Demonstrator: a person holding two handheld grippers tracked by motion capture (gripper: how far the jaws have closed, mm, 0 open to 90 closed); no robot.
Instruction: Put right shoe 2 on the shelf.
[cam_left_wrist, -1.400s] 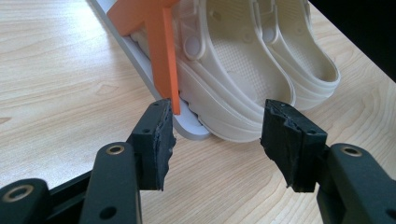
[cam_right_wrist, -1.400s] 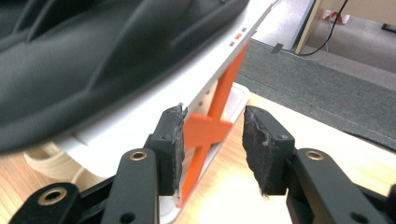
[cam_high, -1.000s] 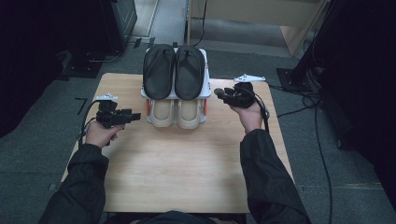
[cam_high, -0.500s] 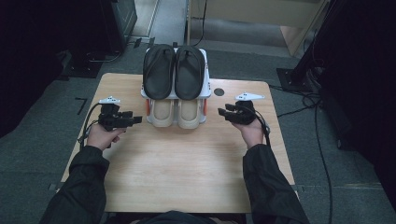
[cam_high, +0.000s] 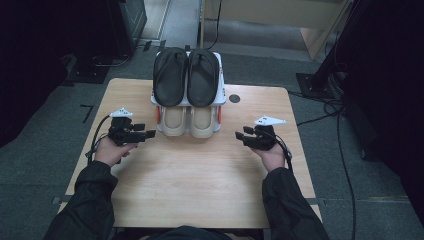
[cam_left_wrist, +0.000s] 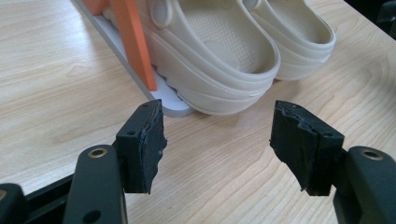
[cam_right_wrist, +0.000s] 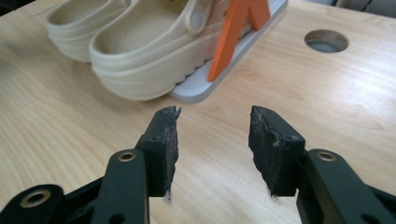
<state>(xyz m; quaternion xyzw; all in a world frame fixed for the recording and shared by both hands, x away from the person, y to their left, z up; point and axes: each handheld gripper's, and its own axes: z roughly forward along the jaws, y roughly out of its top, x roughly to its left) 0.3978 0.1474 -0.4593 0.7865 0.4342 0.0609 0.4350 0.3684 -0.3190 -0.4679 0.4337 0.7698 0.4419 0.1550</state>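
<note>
We have both grippers low over the worktop (cam_high: 200, 185), one at each side of the two-tier shoe rack (cam_high: 221, 102), and neither carries anything. The left gripper (cam_high: 148, 134) points at the rack's left end with its jaws wide; they have just been opening, with nothing between them. The right gripper (cam_high: 241, 135) faces the rack's right end, and its jaws have likewise just been opening and stand wide and empty. The beige clogs (cam_left_wrist: 219, 56) sit on the lower tier, heels towards us, with the black sandals (cam_high: 187, 75) on the tier above. We judge this a pause between steps: next we would bring a gripper forward to a clog's heel rim and close on it.
</note>
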